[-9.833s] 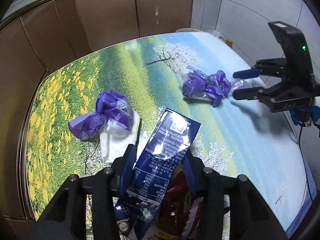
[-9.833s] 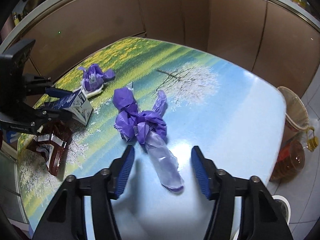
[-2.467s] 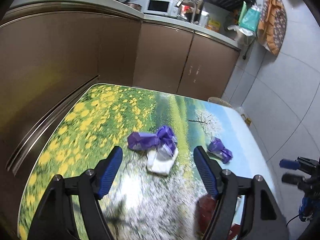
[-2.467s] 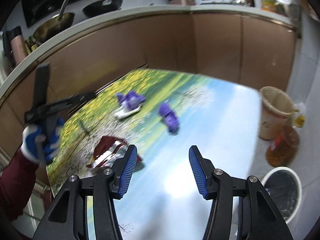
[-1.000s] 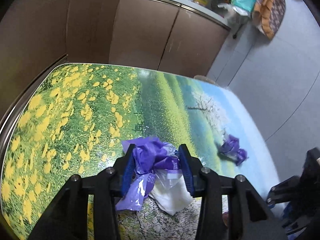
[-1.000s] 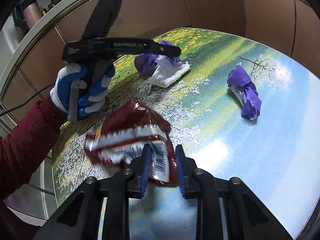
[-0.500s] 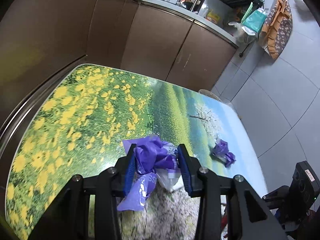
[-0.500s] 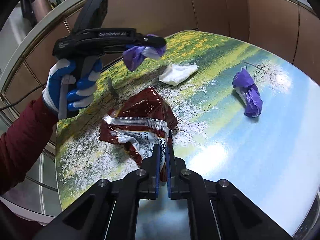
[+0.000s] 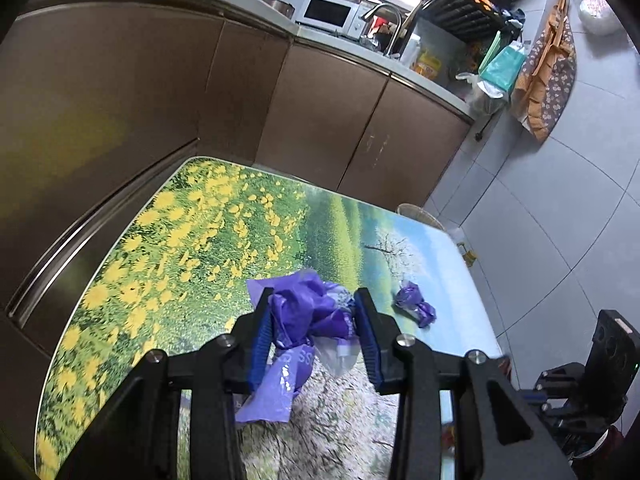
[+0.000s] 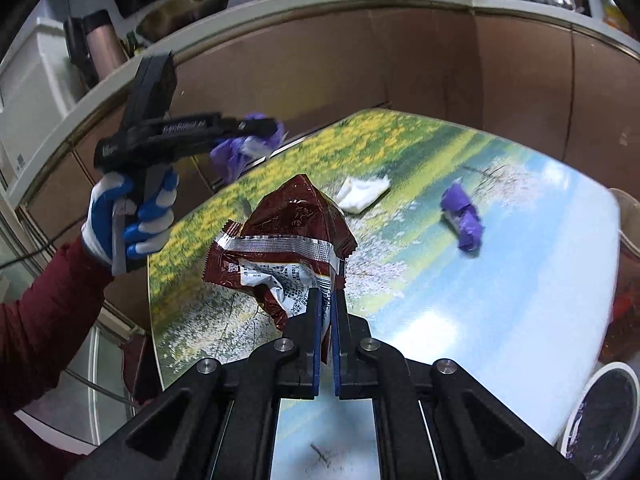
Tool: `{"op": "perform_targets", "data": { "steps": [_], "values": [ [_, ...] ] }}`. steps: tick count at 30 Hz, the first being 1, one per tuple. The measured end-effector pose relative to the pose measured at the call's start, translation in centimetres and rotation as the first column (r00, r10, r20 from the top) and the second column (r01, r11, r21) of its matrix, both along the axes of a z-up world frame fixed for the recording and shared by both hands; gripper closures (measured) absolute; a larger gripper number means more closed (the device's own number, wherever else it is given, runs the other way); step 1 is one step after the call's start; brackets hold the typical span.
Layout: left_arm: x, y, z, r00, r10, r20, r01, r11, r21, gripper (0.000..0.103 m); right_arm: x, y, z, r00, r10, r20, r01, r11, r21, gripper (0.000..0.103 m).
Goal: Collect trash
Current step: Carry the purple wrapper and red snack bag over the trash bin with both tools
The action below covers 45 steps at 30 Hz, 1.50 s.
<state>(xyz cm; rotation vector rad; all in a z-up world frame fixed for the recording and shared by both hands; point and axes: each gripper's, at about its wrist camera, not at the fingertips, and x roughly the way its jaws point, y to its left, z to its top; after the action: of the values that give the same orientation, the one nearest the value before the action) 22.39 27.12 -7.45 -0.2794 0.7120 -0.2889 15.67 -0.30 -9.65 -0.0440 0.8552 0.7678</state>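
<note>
Clearly both claws are loaded and held above the worktop (image 9: pixel 200 232), whose surface is printed with yellow flowers, green meadow and a blossoming tree. Between the blue pads of the left claw (image 9: pixel 314 334) sits a crumpled purple plastic bag (image 9: pixel 304 320), pinched at a middling width, with a loose purple tail and a bit of clear film hanging below the fingertips. Seen from the right wrist, that same claw (image 10: pixel 260 128) is carried by a hand in a blue-and-white glove (image 10: pixel 132 220) with a dark red sleeve (image 10: pixel 44 320), and the purple wad droops from its tip, clear of the surface. The right claw (image 10: pixel 327 312) has its jaws drawn almost together on the lower edge of a dark red snack wrapper (image 10: pixel 288 236), which stands up in front of the fingers with its silver seal strip and printed white panel facing the camera. Ahead of the right claw, beyond the wrapper, a white crumpled tissue (image 10: pixel 362 192) lies on the worktop, and further to the right of it rests a second small purple bundle (image 10: pixel 464 216); from the left wrist this bundle (image 9: pixel 414 304) lies just beyond and right of the left fingertips. Low to the right of the right claw, on the floor beside the worktop, stands a white-rimmed bin (image 10: pixel 600 420) with a dark liner.
</note>
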Motion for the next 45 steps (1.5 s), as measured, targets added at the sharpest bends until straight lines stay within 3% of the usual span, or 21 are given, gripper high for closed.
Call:
{"op": "perform_targets", "data": {
  "steps": [10,18,23,34,40,45],
  "values": [
    [-4.0,-4.0,3.9,0.997,-0.055,0.053,0.055,0.998,0.001,0.067,-3.0,-7.1,3.9,0.986,-0.15,0.07,0.145,0.987,0.072,0.099],
    [-4.5,-12.3,5.4,0.978,-0.195,0.074,0.196,0.98,-0.01,0.067,-5.0,-16.0,4.8,0.933,-0.352,0.08,0.342,0.932,0.118,0.099],
    [-3.2,-18.9,5.2,0.954,-0.292,0.061,0.294,0.955,-0.028,0.067,-5.7,-22.8,4.3,0.865,-0.498,0.069,0.487,0.864,0.127,0.099],
    [1.6,-36.4,2.0,0.863,-0.505,-0.027,0.503,0.862,-0.06,0.067,-5.2,-34.4,-0.3,0.651,-0.758,0.034,0.756,0.652,0.06,0.099],
    [4.5,-45.5,-1.3,0.812,-0.576,-0.095,0.57,0.817,-0.087,0.067,-3.7,-37.9,-3.0,0.578,-0.815,0.03,0.816,0.579,-0.004,0.099],
    [6.1,-51.0,-4.0,0.783,-0.604,-0.15,0.597,0.797,-0.092,0.067,-2.4,-39.7,-5.0,0.537,-0.843,0.028,0.843,0.536,-0.037,0.099]
  ]
}}
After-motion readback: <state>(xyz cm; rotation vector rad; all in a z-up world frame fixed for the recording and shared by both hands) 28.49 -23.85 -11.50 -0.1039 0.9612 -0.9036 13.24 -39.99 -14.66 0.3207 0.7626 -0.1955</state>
